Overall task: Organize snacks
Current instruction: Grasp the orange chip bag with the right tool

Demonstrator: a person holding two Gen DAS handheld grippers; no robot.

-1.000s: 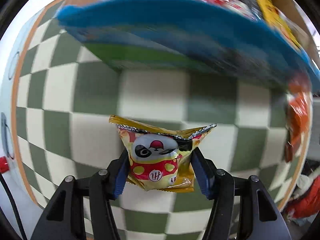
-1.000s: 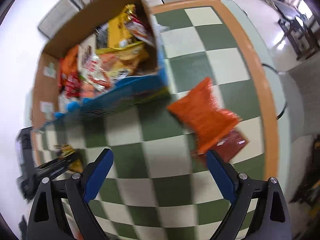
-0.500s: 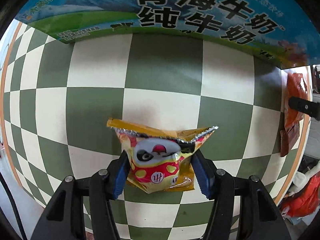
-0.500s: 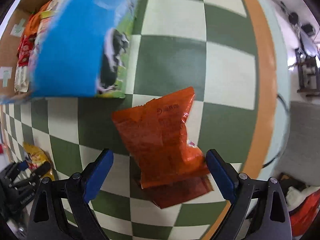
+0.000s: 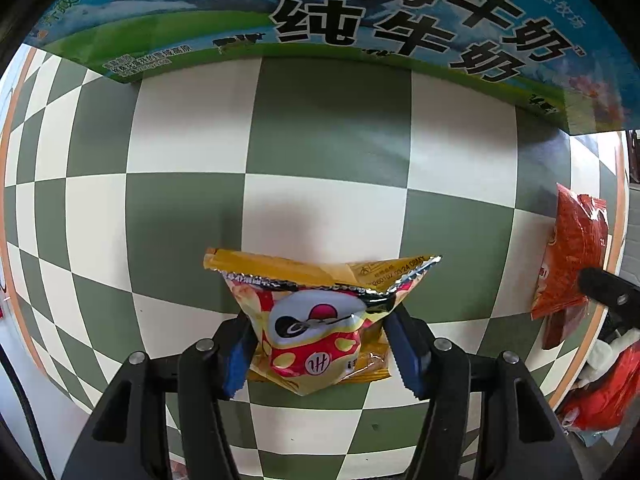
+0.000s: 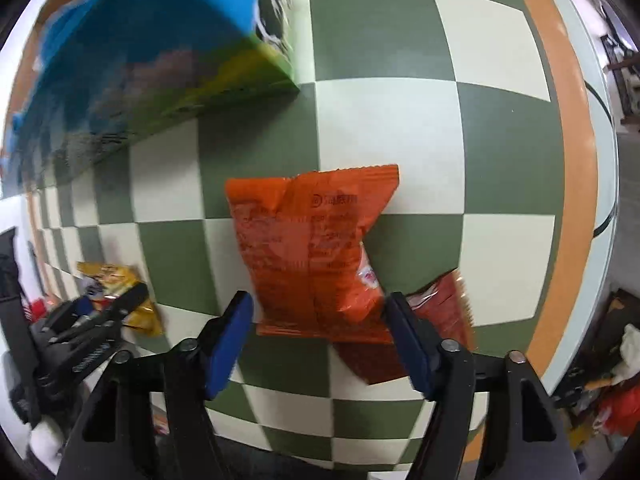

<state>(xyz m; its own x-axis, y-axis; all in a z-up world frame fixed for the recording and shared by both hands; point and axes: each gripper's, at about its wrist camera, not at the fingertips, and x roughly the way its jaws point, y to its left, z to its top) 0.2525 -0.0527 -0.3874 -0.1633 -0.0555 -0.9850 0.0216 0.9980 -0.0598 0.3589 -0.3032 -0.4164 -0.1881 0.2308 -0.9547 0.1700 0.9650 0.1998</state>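
The checkered table (image 6: pixel 384 120) bears a milk carton (image 5: pixel 360 20) and 2 orange packets (image 6: pixel 312 248).

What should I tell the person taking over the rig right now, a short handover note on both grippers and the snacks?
Left gripper: shut on the yellow snack packet, held over the checkered table.
Right gripper: jaws closing around the orange packet, pads not yet pressing; it lies on a dark red packet.
Milk carton box stands just beyond on the table.
Done: yellow packet picked up.
Left: probably grip the orange packet, box both, then the dark red one.
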